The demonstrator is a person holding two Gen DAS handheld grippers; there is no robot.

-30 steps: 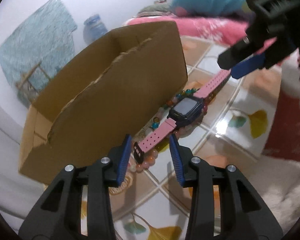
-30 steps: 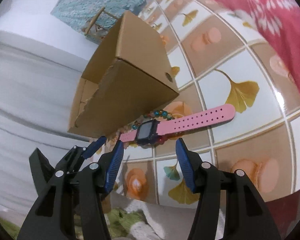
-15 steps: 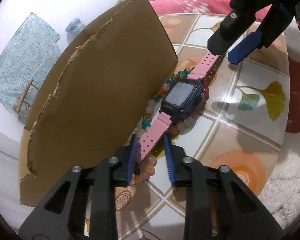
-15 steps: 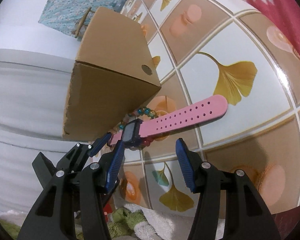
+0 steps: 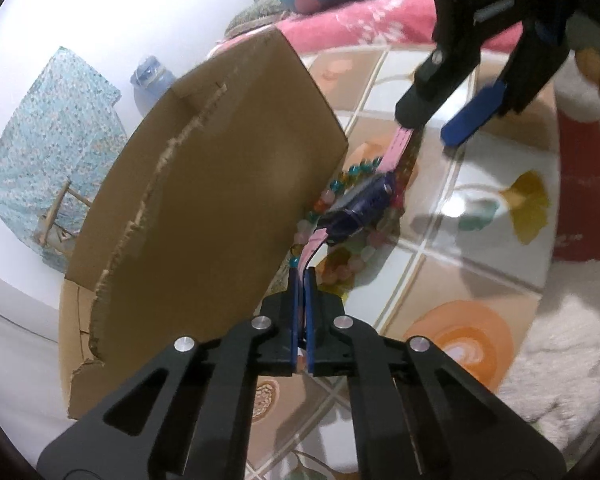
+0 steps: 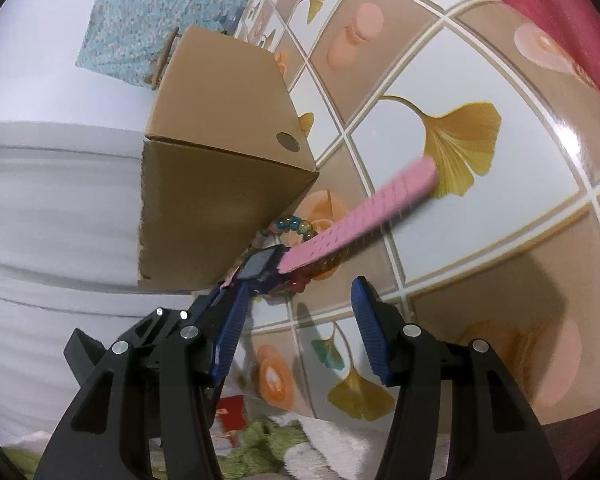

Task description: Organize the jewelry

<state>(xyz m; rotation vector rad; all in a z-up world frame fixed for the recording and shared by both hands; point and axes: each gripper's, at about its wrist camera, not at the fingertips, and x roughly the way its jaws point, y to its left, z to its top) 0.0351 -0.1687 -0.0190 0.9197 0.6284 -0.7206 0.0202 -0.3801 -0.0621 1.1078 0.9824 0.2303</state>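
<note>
On the tiled bench (image 6: 480,60), a cardboard box (image 5: 204,200) stands beside a beaded bracelet (image 5: 340,264); across the beads lies a pink-strapped watch (image 6: 260,266). Left tongs (image 5: 302,276) have just closed, pinching the near strap end. Right tongs (image 6: 300,312) hang spread, gripping nothing, above the watch's other end.

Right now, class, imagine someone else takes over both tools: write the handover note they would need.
Left tool: shut on the short end of the pink watch strap.
Right tool: open, holding nothing, over the strap's long end.
The watch lies across the bead bracelet on the tiled table, beside the cardboard box.
Done: watch gripped.
Left: watch and bracelet are both outside the box.
</note>
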